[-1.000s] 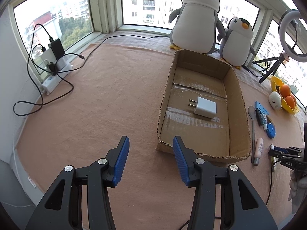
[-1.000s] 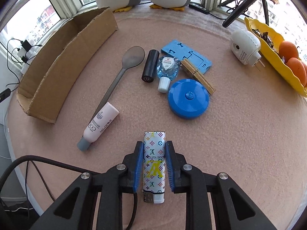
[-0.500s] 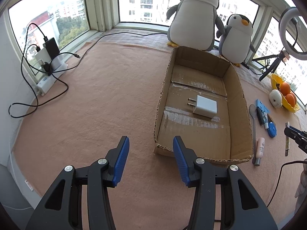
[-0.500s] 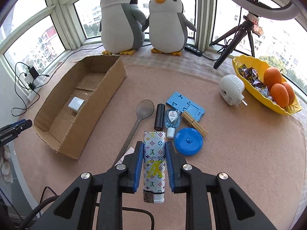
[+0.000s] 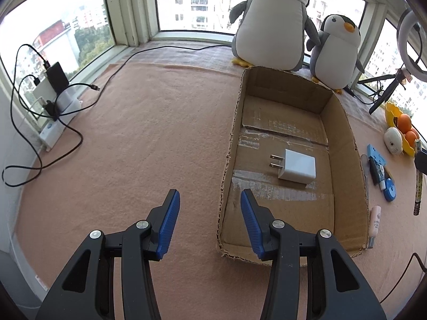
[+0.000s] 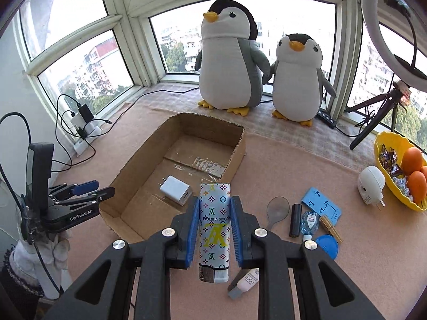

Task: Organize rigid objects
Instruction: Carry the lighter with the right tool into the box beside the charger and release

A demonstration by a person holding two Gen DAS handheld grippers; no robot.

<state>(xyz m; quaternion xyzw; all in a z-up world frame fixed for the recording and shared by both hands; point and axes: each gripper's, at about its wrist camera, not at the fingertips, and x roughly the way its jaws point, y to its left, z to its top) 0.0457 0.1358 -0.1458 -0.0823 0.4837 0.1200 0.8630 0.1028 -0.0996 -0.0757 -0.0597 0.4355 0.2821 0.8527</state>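
the right claw [image 6: 214,229] is clamped on a patterned lighter [image 6: 214,229], low in the frame's centre, in front of the cardboard box [image 6: 234,157]. a white charger [image 6: 176,190] lies inside the box. at lower left, the left claw [image 5: 209,224] stands parted and holds nothing.

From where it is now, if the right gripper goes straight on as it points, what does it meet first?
Probably the cardboard box: the right gripper, shut on the patterned lighter, aims near the white charger inside. Depth is uncertain.

daylit bay windows [image 6: 80,61] wrap a pinkish-tan covered table [image 5: 149,122].
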